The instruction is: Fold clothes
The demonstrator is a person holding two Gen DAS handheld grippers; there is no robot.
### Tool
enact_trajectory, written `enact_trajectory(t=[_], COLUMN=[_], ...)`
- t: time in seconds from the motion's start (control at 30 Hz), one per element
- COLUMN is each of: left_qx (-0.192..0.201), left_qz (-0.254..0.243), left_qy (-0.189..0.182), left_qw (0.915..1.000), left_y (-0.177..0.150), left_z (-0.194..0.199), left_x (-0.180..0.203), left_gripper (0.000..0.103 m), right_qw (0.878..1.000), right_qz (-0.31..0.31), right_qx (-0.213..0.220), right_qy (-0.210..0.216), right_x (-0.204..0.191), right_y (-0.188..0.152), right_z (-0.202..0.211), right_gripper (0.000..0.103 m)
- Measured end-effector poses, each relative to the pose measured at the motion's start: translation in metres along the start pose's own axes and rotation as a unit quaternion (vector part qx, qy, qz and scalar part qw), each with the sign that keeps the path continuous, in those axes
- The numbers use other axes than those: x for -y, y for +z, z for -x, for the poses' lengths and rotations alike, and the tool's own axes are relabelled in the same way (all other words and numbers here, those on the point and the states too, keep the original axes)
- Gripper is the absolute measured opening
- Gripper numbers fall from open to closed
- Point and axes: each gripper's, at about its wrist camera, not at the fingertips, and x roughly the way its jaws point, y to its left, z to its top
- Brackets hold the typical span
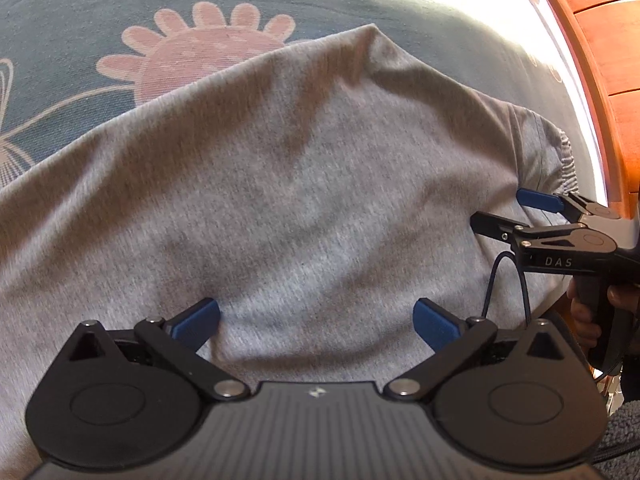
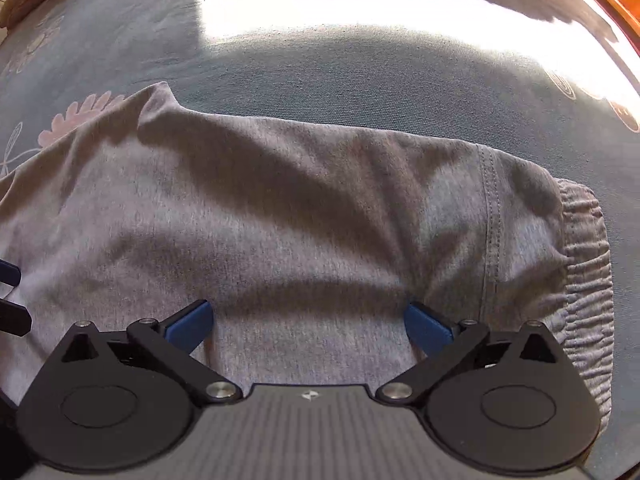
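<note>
A grey knit garment [image 1: 300, 168] lies folded on the bed, its gathered elastic waistband [image 2: 588, 280] at the right end. My left gripper [image 1: 316, 320] hovers over the garment's near part, open, with only flat cloth below its blue pads. Over the waistband end of the garment [image 2: 320, 200] my right gripper [image 2: 308, 322] is also open and holds nothing. In the left wrist view the right gripper [image 1: 508, 214] reaches in from the right edge, close to the waistband. The left gripper's fingertips [image 2: 10, 274] show at the left edge of the right wrist view.
The garment rests on a blue-grey bedspread [image 2: 360, 92] with a pink flower print [image 1: 200, 52]. A bright sunlit patch [image 2: 360, 0] crosses the far side. A wooden bed frame [image 1: 608, 60] runs along the right. A hand [image 1: 584, 316] grips the right gripper's handle.
</note>
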Motion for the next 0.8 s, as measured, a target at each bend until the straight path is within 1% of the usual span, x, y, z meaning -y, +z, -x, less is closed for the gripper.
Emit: enact_trajectory(t=[0.17,0.37,0.43,0.5,0.57,0.63,0.67,0.7,0.73,0.77,0.8], left_qx=[0.015,0.040,0.055,0.081,0.117,0.154,0.173,0.194,0.213,0.236,0.256], left_qz=[-0.030,-0.040,-0.043,-0.052,-0.083,-0.119,-0.137,-0.159,-0.176,-0.174,-0.158], left_qy=[0.021,0.047,0.053,0.063,0.086,0.115,0.132,0.149,0.160,0.157,0.146], left_qw=[0.9992,0.9973,0.9962,0.9934,0.9860,0.9741,0.9664,0.9564,0.9475,0.9430,0.9424], left_y=[-0.012,-0.024,-0.030,-0.040,-0.052,-0.068,-0.077,-0.087,-0.094,-0.100,-0.103], left_z=[0.001,0.001,0.002,0.000,-0.004,-0.009,-0.012,-0.016,-0.018,-0.017,-0.013], left_x=[0.009,0.018,0.020,0.023,0.030,0.036,0.039,0.041,0.042,0.037,0.031], left_gripper=[0.102,0.102,0.102,0.102,0.102,0.102,0.102,0.102,0.103,0.103,0.102], right_qw=[1.000,0.998,0.998,0.997,0.994,0.990,0.987,0.986,0.985,0.984,0.983], right_qz=[-0.013,-0.022,-0.023,-0.020,-0.022,-0.014,-0.006,-0.008,-0.027,-0.045,-0.064], right_qx=[0.015,0.052,0.065,0.076,0.103,0.137,0.157,0.169,0.170,0.170,0.170], right_qy=[-0.005,-0.012,-0.014,-0.013,-0.008,-0.009,-0.009,-0.002,0.010,0.023,0.035], right_x=[0.000,-0.001,-0.001,0.000,0.002,0.000,-0.001,-0.001,0.002,0.005,0.007], right_y=[-0.005,-0.016,-0.020,-0.022,-0.029,-0.042,-0.051,-0.061,-0.072,-0.084,-0.095], right_z=[0.002,0.004,0.005,0.006,0.007,0.009,0.011,0.016,0.025,0.033,0.042], right_gripper=[0.103,0.103,0.103,0.103,0.103,0.103,0.103,0.103,0.103,0.103,0.103])
